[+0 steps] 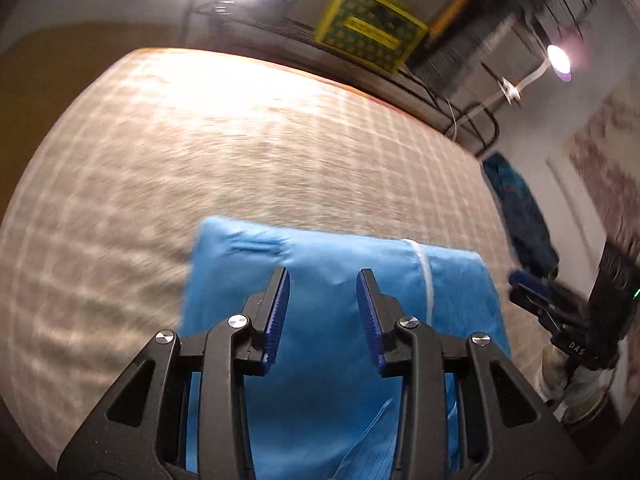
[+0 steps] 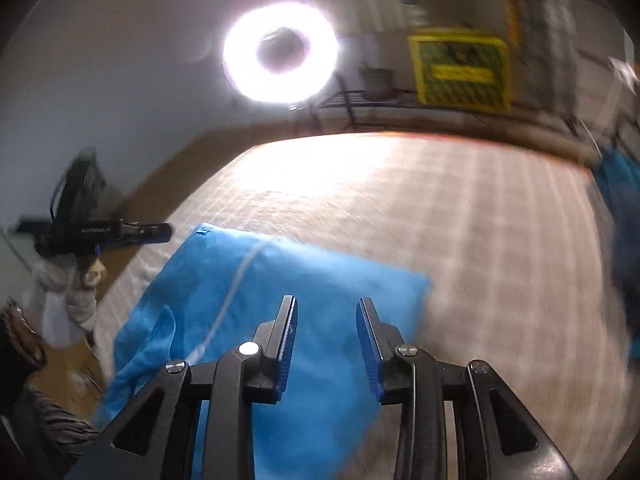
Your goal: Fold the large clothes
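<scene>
Hovering with jaws apart and empty, the left gripper [image 1: 323, 276] and right gripper [image 2: 326, 305] are facing a folded blue garment [image 1: 320, 340] lying on the woven mat [image 1: 200, 152], directly beneath both, lower centre.
</scene>
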